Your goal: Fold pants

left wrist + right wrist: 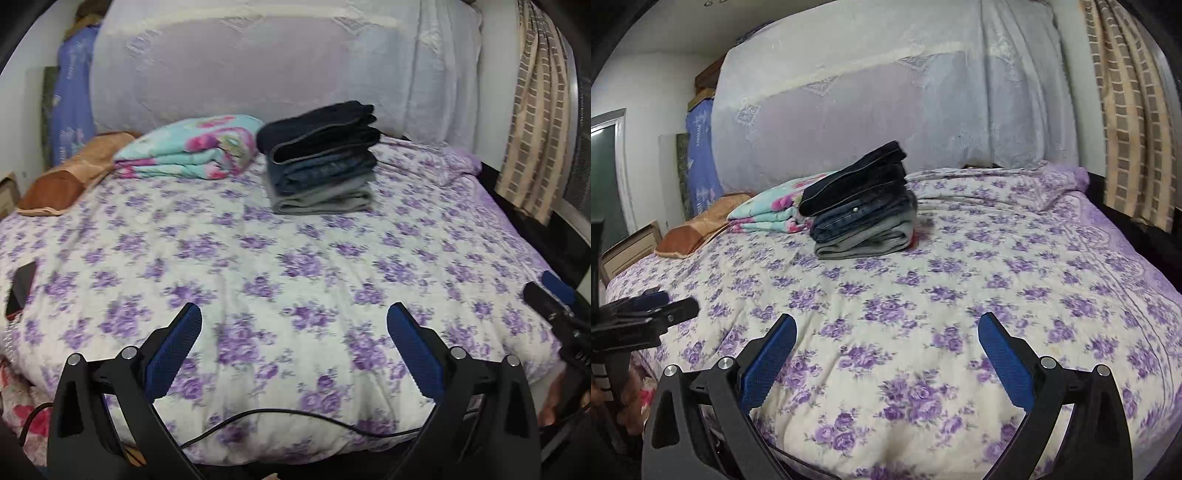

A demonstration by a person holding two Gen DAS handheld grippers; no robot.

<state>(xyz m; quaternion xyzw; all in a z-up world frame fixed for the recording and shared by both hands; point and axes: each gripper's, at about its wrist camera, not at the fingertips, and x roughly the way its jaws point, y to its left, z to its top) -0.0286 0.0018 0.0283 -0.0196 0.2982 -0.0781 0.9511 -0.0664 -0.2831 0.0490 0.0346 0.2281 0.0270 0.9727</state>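
A stack of folded pants (320, 158) (862, 206) rests at the far middle of the bed: dark navy on top, blue denim under it, grey at the bottom. My left gripper (294, 319) is open over the near part of the purple-flowered bedspread (258, 277), with nothing between its blue pads. My right gripper (887, 328) is open just as wide over the same bedspread (923, 295), also holding nothing. Both are well short of the stack. The right gripper (554, 295) shows at the right edge of the left wrist view, the left gripper (653, 314) at the left edge of the right wrist view.
A folded turquoise floral blanket (192, 151) (768, 214) lies left of the stack, with a brown pillow (70, 173) beyond it. A covered headboard (258, 74) backs the bed. A dark phone (22, 288) lies at the bed's left edge. A black cable (295, 417) crosses the near edge. Checked curtains (535, 110) hang at right.
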